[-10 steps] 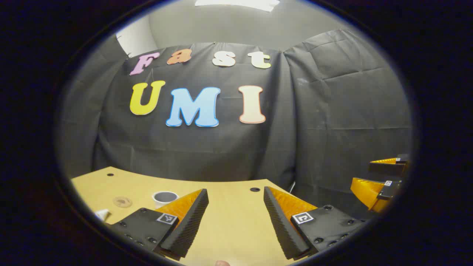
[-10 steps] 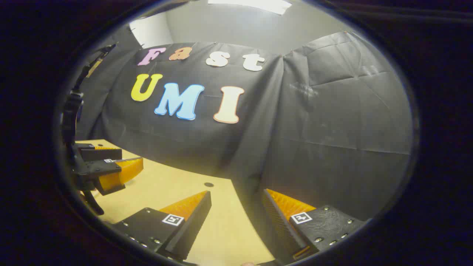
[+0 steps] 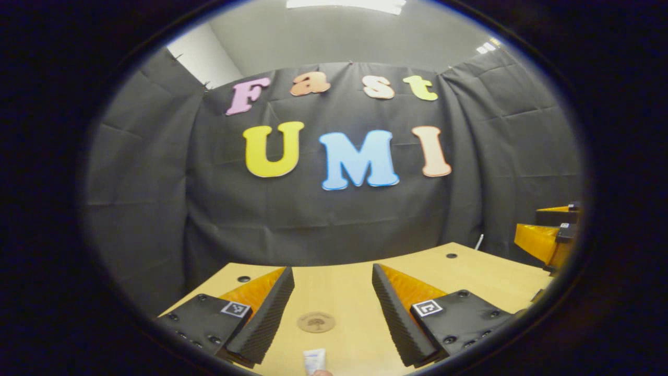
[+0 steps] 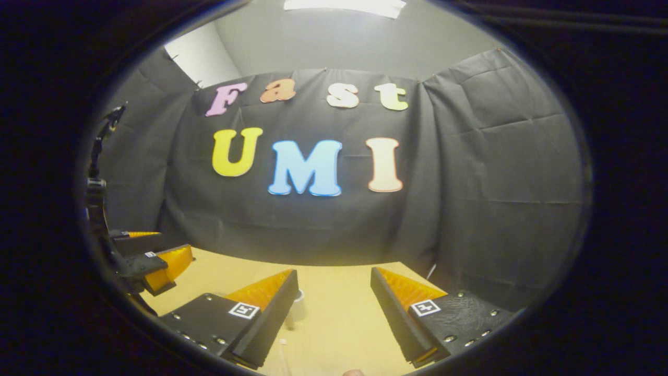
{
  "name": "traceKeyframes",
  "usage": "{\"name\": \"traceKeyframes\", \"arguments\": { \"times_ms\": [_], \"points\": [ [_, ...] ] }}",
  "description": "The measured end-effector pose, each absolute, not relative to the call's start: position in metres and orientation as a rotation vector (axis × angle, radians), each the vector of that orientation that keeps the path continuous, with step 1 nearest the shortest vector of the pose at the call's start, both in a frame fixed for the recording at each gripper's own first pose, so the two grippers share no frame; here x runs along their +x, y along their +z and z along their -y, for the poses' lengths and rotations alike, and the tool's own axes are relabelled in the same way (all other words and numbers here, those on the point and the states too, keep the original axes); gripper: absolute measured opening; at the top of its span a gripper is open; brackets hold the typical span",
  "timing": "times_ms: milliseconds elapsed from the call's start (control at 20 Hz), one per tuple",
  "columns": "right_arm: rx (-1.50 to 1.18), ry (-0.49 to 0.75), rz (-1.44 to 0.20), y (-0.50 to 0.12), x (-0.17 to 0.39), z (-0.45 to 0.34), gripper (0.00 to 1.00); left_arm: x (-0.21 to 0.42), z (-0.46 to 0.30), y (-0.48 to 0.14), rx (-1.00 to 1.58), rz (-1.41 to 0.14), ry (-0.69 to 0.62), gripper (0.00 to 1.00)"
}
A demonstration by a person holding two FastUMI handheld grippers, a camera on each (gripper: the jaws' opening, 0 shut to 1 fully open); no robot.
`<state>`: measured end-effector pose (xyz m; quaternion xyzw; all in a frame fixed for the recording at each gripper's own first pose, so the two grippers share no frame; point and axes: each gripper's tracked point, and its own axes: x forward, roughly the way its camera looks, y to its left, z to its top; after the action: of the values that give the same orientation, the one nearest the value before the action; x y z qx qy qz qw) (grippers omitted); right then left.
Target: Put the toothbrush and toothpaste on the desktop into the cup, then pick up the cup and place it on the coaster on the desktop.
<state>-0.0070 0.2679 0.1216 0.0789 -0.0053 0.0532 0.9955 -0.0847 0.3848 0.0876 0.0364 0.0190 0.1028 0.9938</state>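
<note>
The toothpaste tube (image 3: 314,360) lies just below the wide-apart, empty left gripper (image 3: 333,303), nearer than the coaster (image 3: 315,322) beyond.

**Overhead light, warm bench, strong fisheye bend**

A ceiling light panel (image 3: 346,4) glares white at the top of both views, blown out without detail. Light falls from above, leaving the cloth wall dim and the bench (image 3: 344,284) bright yellow. In the right gripper view the bench (image 4: 334,292) looks washed and soft. Straight edges bow heavily toward the rims, where brightness falls off. The toothpaste (image 3: 314,360) at the bottom edge is blurred.
</note>
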Motion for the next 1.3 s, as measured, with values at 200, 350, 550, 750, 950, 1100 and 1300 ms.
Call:
{"name": "traceKeyframes", "arguments": {
  "times_ms": [200,350,550,750,950,1100,1300],
  "points": [
    [0.185,0.145,0.018,0.151,-0.007,-0.297,0.90,-0.098,-0.439,0.130,0.088,0.005,0.290,0.99],
    [0.150,0.159,0.000,0.155,-0.007,-0.304,0.90,-0.095,-0.441,0.131,0.048,-0.008,0.268,0.96],
    [0.090,0.174,-0.069,0.138,-0.001,-0.306,0.90,-0.092,-0.429,0.124,0.011,-0.032,0.251,0.95],
    [0.101,0.186,-0.131,0.120,0.007,-0.309,0.90,-0.079,-0.408,0.106,0.012,-0.088,0.218,0.99],
    [0.081,0.200,-0.236,0.090,0.014,-0.316,0.90,-0.068,-0.398,0.069,-0.018,-0.205,0.191,0.99],
    [0.064,0.225,-0.334,0.065,0.014,-0.323,0.90,-0.061,-0.396,0.040,-0.029,-0.301,0.186,0.96],
    [0.059,0.255,-0.455,0.034,0.015,-0.332,0.90,-0.056,-0.407,0.005,-0.021,-0.422,0.217,0.97]
  ]
}}
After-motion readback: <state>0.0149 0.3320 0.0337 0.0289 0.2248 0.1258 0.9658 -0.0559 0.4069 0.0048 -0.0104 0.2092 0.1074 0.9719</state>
